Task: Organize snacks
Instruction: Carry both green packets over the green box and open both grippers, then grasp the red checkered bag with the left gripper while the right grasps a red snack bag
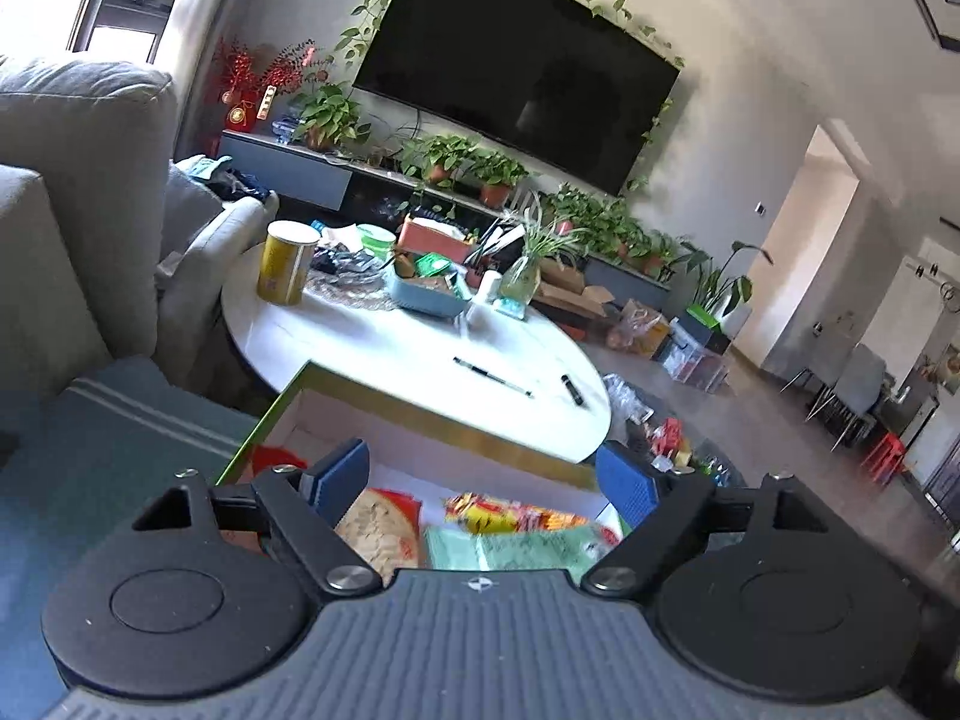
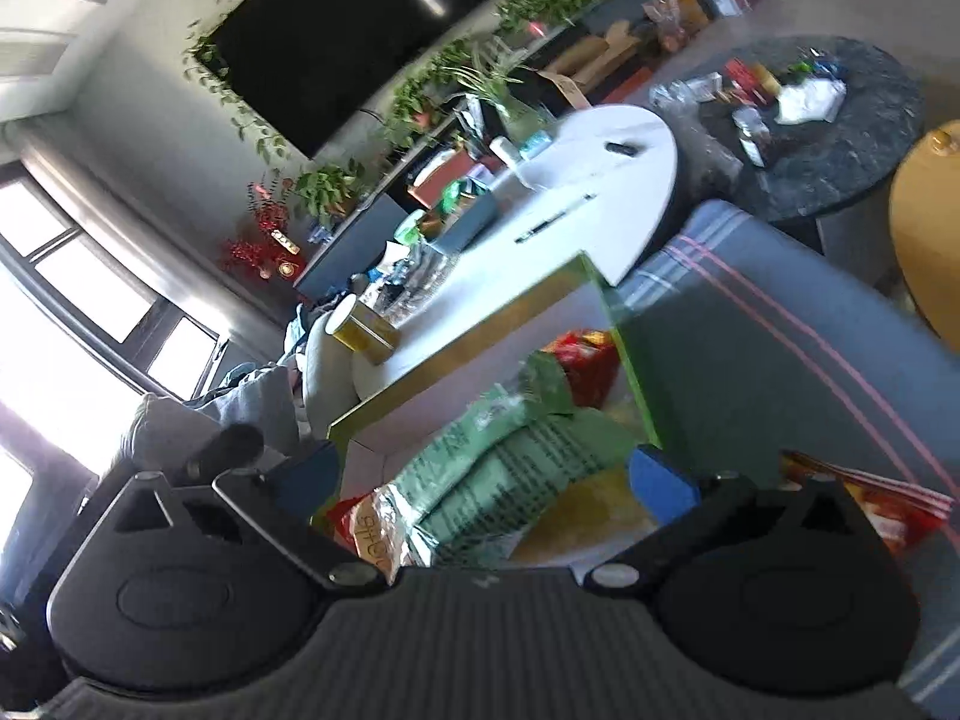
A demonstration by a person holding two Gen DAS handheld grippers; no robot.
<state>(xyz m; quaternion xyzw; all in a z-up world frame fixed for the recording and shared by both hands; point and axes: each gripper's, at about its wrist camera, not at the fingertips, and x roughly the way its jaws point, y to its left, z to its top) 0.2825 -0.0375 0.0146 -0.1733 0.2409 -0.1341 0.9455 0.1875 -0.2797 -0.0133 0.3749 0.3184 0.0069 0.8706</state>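
An open box (image 1: 420, 405) with a gold-green rim and white inner walls lies in front of both grippers; in the right wrist view the box (image 2: 474, 306) runs diagonally. Inside lie a pale green snack bag (image 1: 522, 546), a yellow-red packet (image 1: 516, 513) and a round cracker pack (image 1: 381, 525). My left gripper (image 1: 486, 483) hangs above them with its blue pads (image 1: 627, 483) wide apart and nothing between them. My right gripper (image 2: 489, 483) is open over the green bag (image 2: 504, 468); a red bag (image 2: 585, 363) lies at the box's far end.
A white round table (image 1: 408, 354) behind the box carries a yellow can (image 1: 285, 264), a blue basket (image 1: 426, 297), pens and clutter. A grey sofa (image 1: 78, 138) stands left. The box rests on a dark striped cloth (image 2: 780, 324). Another red packet (image 2: 882, 504) lies outside the box, right.
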